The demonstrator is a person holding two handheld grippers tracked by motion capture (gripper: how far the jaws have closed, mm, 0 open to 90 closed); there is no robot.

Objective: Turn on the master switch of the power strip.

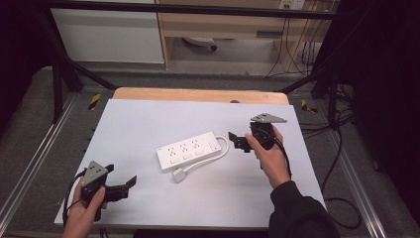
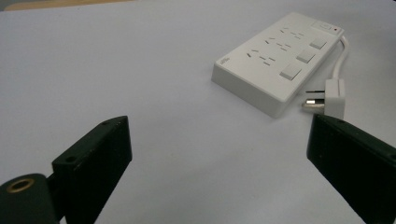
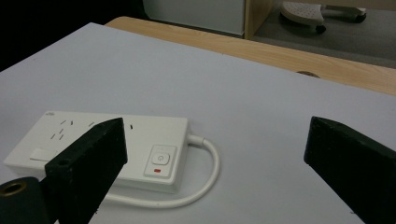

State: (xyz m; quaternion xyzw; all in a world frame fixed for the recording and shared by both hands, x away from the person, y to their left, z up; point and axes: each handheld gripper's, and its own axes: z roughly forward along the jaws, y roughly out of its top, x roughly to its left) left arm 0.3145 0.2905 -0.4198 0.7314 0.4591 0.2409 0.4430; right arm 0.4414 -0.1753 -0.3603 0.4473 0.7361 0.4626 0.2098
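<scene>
The power strip (image 1: 188, 149) looks smooth white plastic, faintly glossy, like its cable (image 3: 205, 186). The table sheet (image 1: 148, 124) is matt; the far edge (image 1: 198, 94) shows bare wood.

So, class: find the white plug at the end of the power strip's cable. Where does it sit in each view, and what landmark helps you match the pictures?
High view: the plug lies near the centre, just below the power strip.
Left gripper view: at right, beside the strip's near corner, prongs pointing left.
Right gripper view: not in it; the strip and its cable are.
Shared landmark: the strip's switch end, where the cable leaves.
</scene>
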